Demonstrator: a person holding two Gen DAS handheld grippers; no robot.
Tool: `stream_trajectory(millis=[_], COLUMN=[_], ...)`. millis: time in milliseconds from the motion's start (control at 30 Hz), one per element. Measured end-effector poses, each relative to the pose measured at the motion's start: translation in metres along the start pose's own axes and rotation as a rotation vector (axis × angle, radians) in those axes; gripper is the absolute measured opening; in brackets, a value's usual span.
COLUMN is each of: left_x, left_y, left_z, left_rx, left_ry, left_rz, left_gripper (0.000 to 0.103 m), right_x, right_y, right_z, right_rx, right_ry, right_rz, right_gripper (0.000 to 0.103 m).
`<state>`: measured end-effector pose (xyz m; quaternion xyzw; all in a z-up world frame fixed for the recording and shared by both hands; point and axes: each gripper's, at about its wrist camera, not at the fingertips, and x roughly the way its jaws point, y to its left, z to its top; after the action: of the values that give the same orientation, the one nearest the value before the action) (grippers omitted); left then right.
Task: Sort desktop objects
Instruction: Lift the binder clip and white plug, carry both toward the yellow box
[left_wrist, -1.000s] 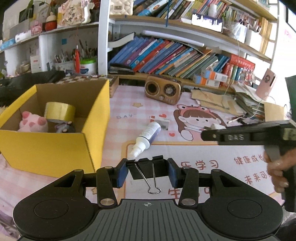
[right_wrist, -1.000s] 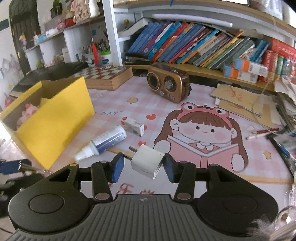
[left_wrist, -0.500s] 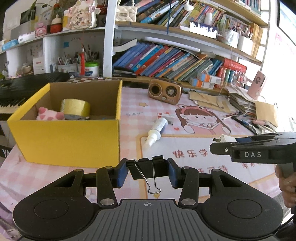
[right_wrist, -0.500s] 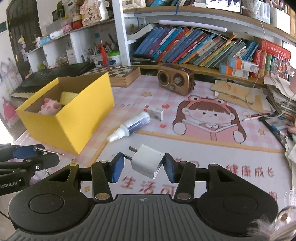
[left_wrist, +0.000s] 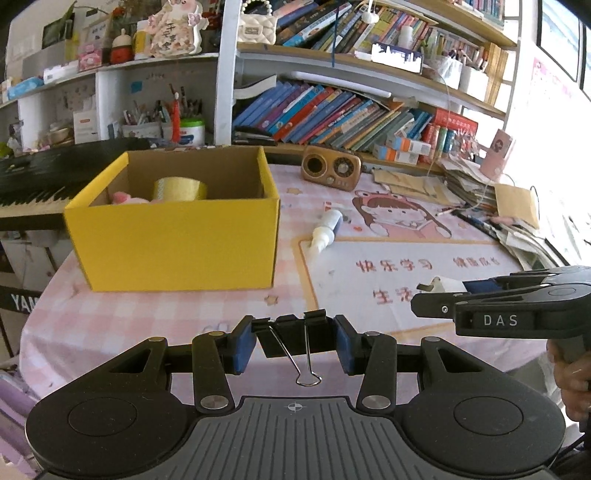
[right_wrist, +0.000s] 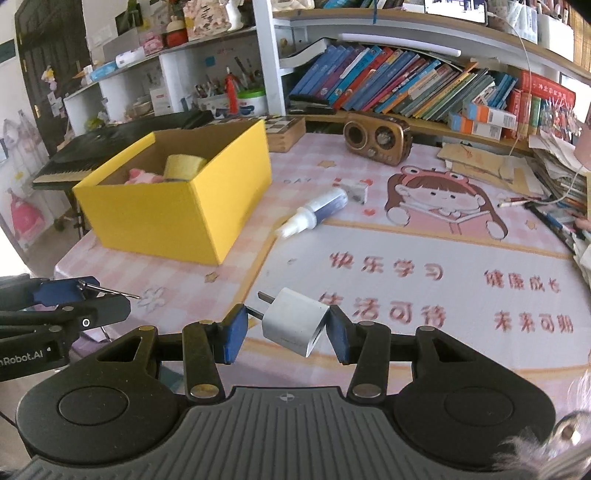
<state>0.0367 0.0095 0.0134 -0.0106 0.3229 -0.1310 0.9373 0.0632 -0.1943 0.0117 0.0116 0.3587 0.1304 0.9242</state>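
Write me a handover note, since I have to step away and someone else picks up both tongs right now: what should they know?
Left tongs: shut on a black binder clip, held above the near table edge.
Right tongs: shut on a white plug adapter, also held off the table.
Yellow box stands at the table's left; a tape roll and a pink plush toy already lie in it.
Left on the mat: a glue bottle and a small white box beside it.
Probably next: drop clip and adapter into the box, then fetch those two.

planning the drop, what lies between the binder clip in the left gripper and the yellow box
Only bare pink checked tablecloth lies between the binder clip and the yellow box, as the left wrist view shows.
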Motion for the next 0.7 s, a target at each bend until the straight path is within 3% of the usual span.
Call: stream_trajectory(millis=[333,700], left_x=[-0.032,-0.052], left_y=[0.023,0.043], left_z=[-0.024,-0.034], left_rx=[-0.017,-0.057], left_ry=[0.006,-0.016], left_rz=[0.029,0.059], left_gripper=[0.043,0.043], right_x=[-0.011,-0.014], right_y=[0.043,0.078], right_z=[-0.025,-0.028], right_rx=[-0.003,-0.065], right_ry=[0.021,0.031], right_rz=[0.04,0.094], right_gripper=[0.044,0.044])
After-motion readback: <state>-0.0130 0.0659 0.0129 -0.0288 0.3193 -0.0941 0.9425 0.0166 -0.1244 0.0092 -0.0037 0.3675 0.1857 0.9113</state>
